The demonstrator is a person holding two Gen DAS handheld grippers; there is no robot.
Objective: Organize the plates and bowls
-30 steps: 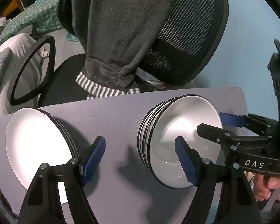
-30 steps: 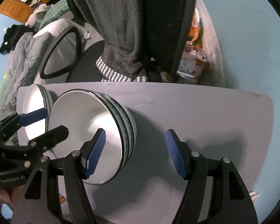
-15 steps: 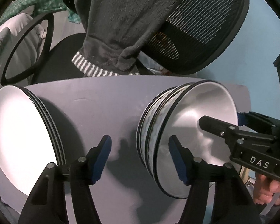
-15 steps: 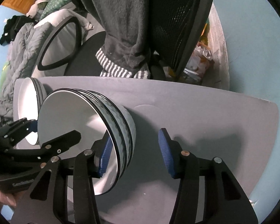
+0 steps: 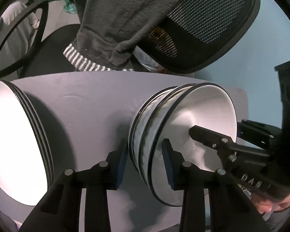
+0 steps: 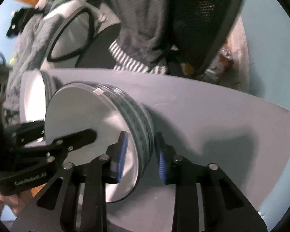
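Left wrist view: the stack of white, dark-rimmed ceramic bowls with blue-patterned sides [image 5: 183, 135] is seen on the grey matte surface [image 5: 90, 100]; the left gripper [image 5: 145, 164] is set astride the stack's near wall, its fingers [image 5: 169, 166] narrowing, one blue pad inside the top bowl, one outside; firm contact cannot be confirmed. The right gripper [image 5: 218, 145] is seen at the opposite rim. A stack of white flat plates [image 5: 13, 141] is noted well apart on the left.

Right wrist view: the right gripper's fingers [image 6: 120, 154] are closing over the bowl wall, rim between them.

Risks judged: an uneven pinch on glazed ceramic could tilt the stack or lift only the upper bowls; slippage is likely if one side closes first. The black mesh chair draped with a grey garment [image 6: 145, 19] crowds the far edge.
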